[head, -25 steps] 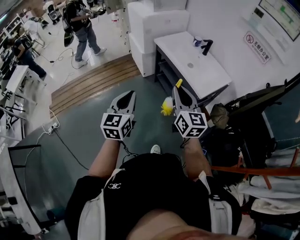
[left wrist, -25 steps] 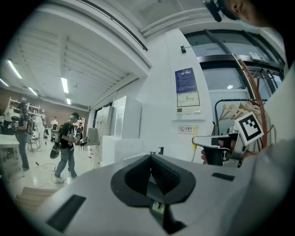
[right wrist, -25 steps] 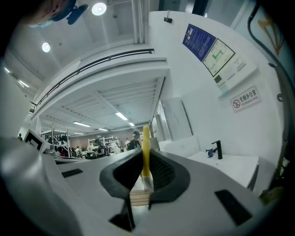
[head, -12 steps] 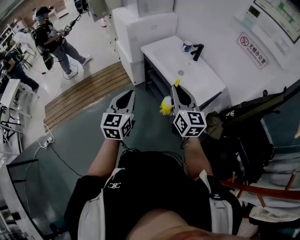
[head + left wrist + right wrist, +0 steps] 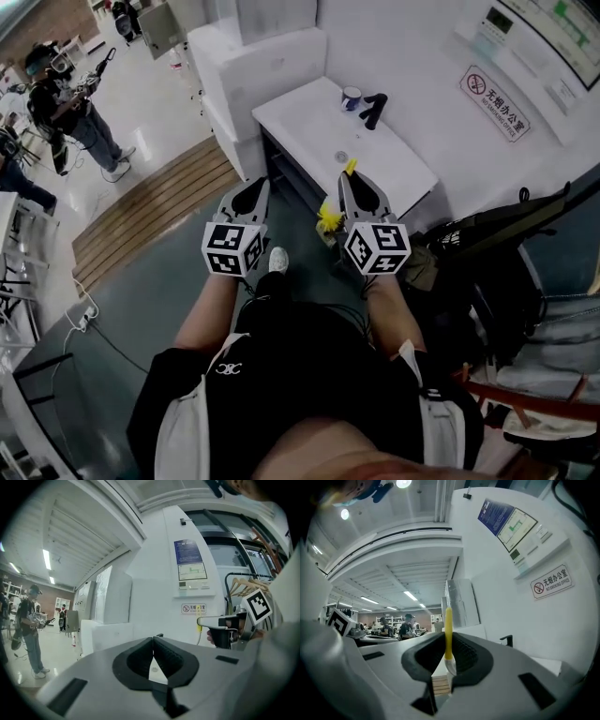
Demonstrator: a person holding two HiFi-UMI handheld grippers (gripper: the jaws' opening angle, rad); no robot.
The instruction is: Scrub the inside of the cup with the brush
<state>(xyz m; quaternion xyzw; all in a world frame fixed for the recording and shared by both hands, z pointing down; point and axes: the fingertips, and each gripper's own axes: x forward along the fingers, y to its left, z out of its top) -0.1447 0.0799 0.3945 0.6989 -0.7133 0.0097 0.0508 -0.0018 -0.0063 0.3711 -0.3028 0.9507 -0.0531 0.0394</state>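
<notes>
The person holds both grippers out level, side by side, over a grey floor (image 5: 159, 272) in front of a white counter (image 5: 309, 117). The left gripper (image 5: 253, 195) has its jaws clenched flat together with nothing between them, as the left gripper view shows (image 5: 153, 641). The right gripper (image 5: 354, 186) has its jaws grasping the brush (image 5: 329, 217): in the right gripper view (image 5: 447, 639) the thin yellow handle (image 5: 448, 623) stands upright in the pinch, rising above the jaw tips. In the head view the yellow handle end pokes out just past the right jaws, and the yellow bristle tuft hangs on the inner side of that gripper, between the two grippers. The cup (image 5: 352, 97), white with a blue band, stands upright at the far end of the counter, just beside a black fixture (image 5: 374, 109) and well apart from both grippers and from the brush. A small round fitting (image 5: 342, 157) sits in the counter top nearer the person. A no-smoking sign (image 5: 494, 101) hangs on the white wall to the right. A white shoe (image 5: 278, 260) shows on the floor below the grippers. At the far left a person (image 5: 70, 103) stands on the pale floor beyond a strip of wooden boards (image 5: 150, 211).
</notes>
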